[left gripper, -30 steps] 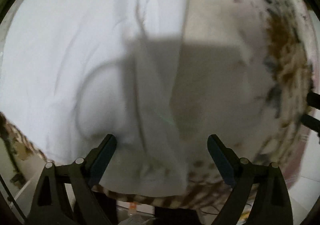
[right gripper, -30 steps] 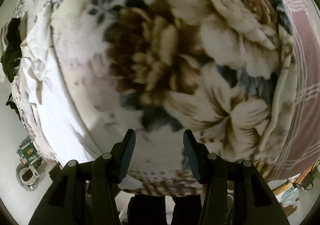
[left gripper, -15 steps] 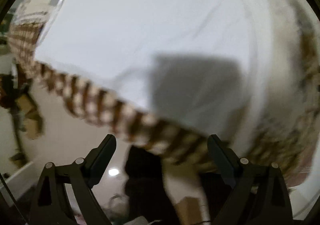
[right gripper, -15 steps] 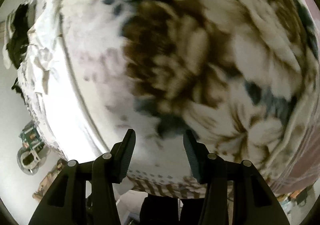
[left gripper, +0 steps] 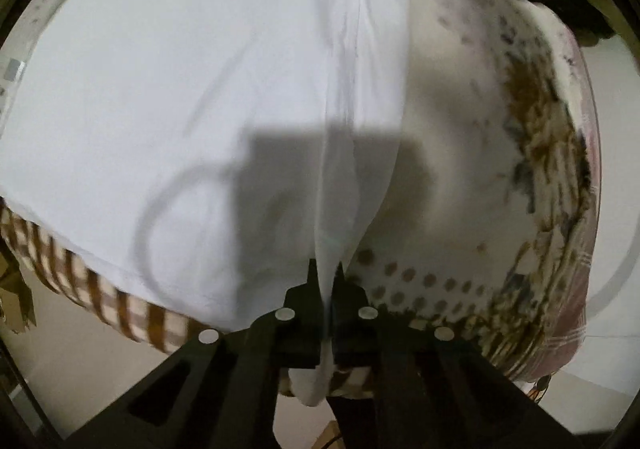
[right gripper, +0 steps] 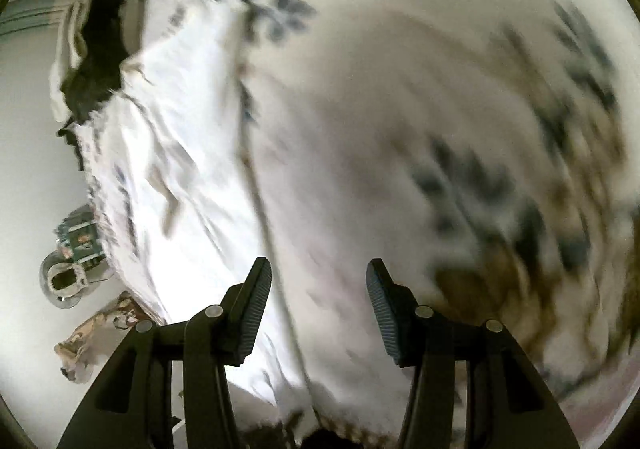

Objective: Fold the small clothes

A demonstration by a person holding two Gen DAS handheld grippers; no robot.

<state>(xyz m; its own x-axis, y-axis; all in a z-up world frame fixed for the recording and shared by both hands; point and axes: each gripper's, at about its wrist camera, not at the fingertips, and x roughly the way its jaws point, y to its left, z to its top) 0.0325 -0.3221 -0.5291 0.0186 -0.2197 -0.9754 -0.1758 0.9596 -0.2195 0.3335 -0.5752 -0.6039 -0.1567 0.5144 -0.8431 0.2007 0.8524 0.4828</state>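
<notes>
So the left claw [left gripper: 326, 289] is clamped tight on a pinched-up fold of the white shirt [left gripper: 180, 89], down at 6 o'clock in its view. The rest of the shirt lies spread flat on the flowery blanket [left gripper: 480, 129], filling everything from 9 to 12 o'clock. The right claw [right gripper: 318, 305] is parted with nothing between its pads, hovering over the same blanket, which is pretty blurry there. The shirt's bright edge [right gripper: 180, 189] shows around 9 o'clock.
</notes>
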